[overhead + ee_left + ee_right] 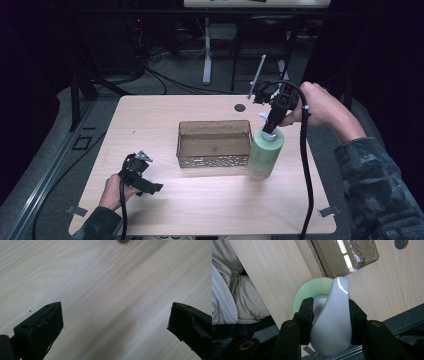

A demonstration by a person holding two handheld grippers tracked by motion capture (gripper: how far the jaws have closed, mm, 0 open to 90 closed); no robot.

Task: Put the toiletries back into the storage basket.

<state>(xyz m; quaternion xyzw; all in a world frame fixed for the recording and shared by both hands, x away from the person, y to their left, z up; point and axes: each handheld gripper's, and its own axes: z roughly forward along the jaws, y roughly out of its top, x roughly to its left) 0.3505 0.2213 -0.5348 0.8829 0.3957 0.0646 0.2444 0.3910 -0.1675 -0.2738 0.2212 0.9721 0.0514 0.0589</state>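
One pale wooden table [200, 200] carries two things: a single pale green plastic pump bottle with a white dispenser head [265, 152] and a single rectangular open-topped metal basket with a patterned cut-out band along its lower wall [214, 143]. The bottle stands upright just beside the basket's right end, near the table's right side; whether the two touch cannot be told. A small dark round hole [240, 107] sits in the table top beyond the basket. There are two hand-held grippers, one in each of the person's hands. The right gripper [272, 120] comes down on the bottle from above, held by the right hand [320, 106], whose forearm in a camouflage-patterned sleeve [380, 190] reaches in from the lower right with the wrist bent inward; a thick black cable [306, 170] trails down from it along the table's right side. In the right gripper view its two black jaws press against either side of the white pump head [334, 322], clamped on it, with the green shoulder of the bottle and the basket seen beyond. The left gripper [150, 186] is low over the near left part of the table, well apart from the basket, held in the left hand [114, 192] with its jaws pointing right. In the left gripper view its jaws stand wide apart over bare wood, holding nothing.
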